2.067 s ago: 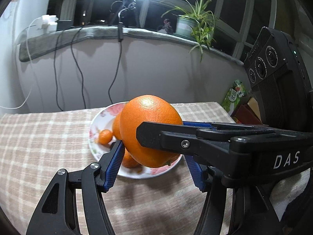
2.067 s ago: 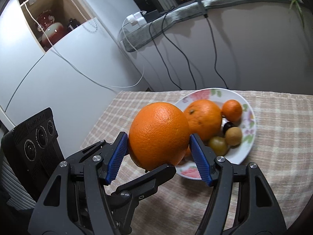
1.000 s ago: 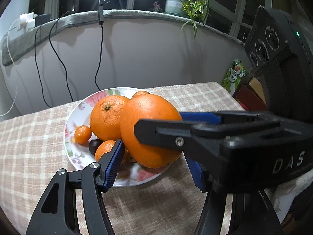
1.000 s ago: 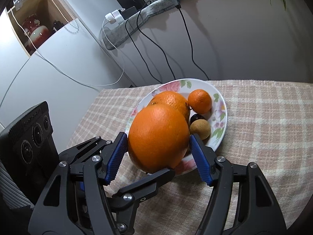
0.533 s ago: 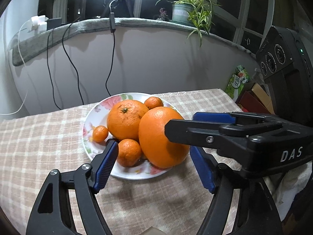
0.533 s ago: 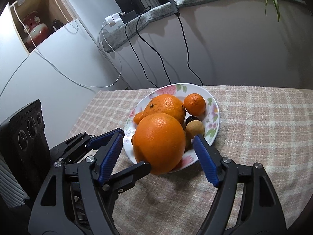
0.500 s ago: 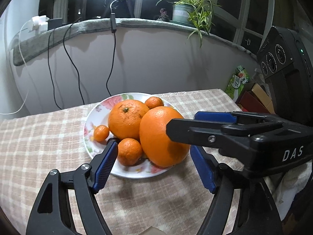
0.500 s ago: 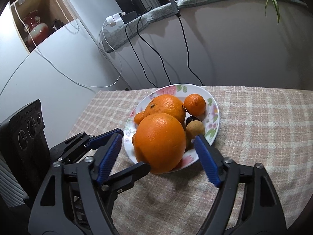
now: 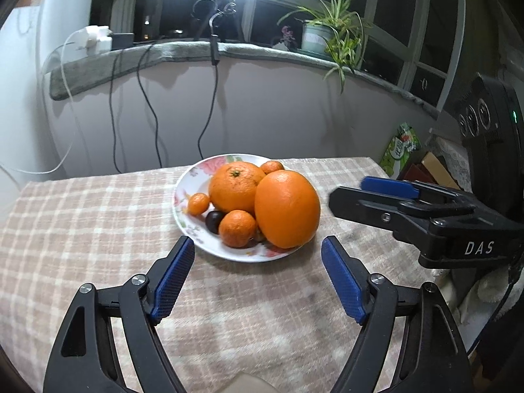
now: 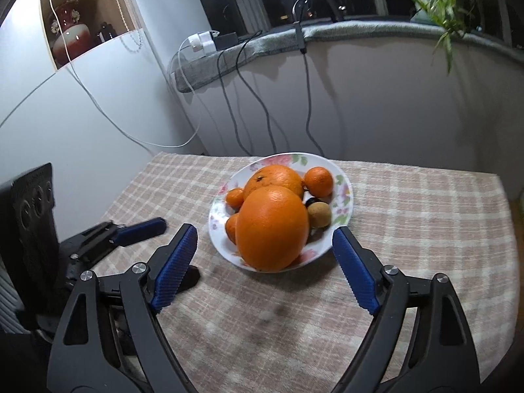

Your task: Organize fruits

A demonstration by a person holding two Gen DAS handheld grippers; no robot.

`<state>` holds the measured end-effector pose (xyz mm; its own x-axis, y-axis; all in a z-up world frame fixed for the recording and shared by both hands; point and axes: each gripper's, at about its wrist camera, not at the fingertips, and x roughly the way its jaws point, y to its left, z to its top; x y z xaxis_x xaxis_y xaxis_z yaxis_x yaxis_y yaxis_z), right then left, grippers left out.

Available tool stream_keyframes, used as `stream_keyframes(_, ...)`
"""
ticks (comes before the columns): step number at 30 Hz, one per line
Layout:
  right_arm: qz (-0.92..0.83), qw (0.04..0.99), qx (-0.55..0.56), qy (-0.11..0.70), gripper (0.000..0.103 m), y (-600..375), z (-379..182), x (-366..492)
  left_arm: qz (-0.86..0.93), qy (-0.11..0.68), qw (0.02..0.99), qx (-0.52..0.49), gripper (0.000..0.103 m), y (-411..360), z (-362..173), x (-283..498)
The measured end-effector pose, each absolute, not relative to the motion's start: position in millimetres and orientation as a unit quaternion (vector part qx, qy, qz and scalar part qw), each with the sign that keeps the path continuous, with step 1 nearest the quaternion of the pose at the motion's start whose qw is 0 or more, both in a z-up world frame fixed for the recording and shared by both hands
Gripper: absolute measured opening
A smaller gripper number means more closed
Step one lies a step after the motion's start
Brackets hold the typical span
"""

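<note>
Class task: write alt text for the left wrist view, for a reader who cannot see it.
A flowered plate on a checked tablecloth holds a large orange, a second orange, small citrus fruits and one dark fruit. The left gripper, its blue-padded fingers wide apart and empty, sits just short of the plate; the right gripper reaches in from the right.

Count: 1 plate (image 9: 183, 196) on the bench (image 9: 82, 229). On it: 2 big oranges, the larger (image 9: 287, 209) at the front, the other (image 9: 235, 186) behind. 3 small mandarins (image 9: 237, 228) (image 9: 198, 203) (image 9: 272, 166). 1 dark round fruit (image 9: 213, 221). 1 small brown fruit (image 10: 319, 215), seen only from the right wrist cam. 2 grippers: left (image 9: 257, 281), right (image 10: 263, 270). 1 potted plant (image 9: 322, 37) on the sill.
</note>
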<state>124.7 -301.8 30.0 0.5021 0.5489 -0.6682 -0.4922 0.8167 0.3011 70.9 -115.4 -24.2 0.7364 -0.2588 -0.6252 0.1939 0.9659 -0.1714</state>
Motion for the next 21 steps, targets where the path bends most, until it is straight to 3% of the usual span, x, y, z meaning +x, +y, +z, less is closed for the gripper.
stream_keyframes(2, 0.291, 0.872, 0.027, 0.394, 0.088, -303, 33, 121, -0.115, 0.339, 0.932, -0.05, 0.08, -112, -22, 67)
stream_keyframes(5, 0.268, 0.883, 0.01, 0.384, 0.098, -307, 36, 114, -0.104, 0.334, 0.936, -0.047, 0.08, -109, -20, 64)
stream_keyframes(21, 0.22, 0.905, -0.022, 0.363, 0.098, -315, 39, 104, -0.089, 0.325, 0.94, -0.053, 0.08, -102, -11, 58)
